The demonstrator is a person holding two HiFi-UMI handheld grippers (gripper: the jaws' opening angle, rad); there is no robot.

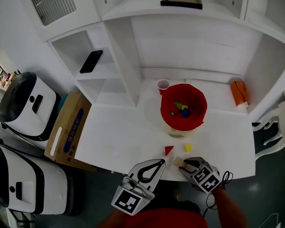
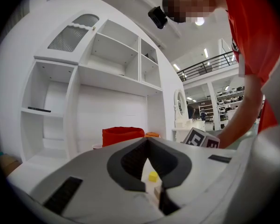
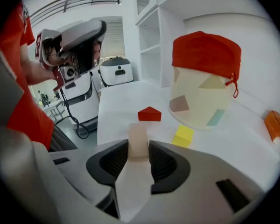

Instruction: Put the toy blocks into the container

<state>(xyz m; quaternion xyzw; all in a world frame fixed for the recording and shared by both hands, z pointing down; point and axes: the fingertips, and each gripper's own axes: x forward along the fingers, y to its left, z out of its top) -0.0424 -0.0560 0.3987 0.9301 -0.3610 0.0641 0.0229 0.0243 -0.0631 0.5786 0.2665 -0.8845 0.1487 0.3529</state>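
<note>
Three toy blocks are on the white bench (image 1: 118,137) in front of the one red container (image 1: 167,109): one red triangle block (image 1: 168,149), one yellow cube (image 1: 188,147) and one pale block (image 3: 138,139). The right gripper (image 3: 139,154) pinches the pale block at the bench edge. The left gripper (image 2: 147,143) is pressed together and empty. More blocks are inside the container; I cannot count them.

No legible text or labels anywhere

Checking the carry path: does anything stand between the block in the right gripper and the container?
Only low things. The red triangular block and the yellow cube lie on the table between the beige block, held in the right gripper, and the container. Lifted over them, the path to its open top looks clear.
</note>
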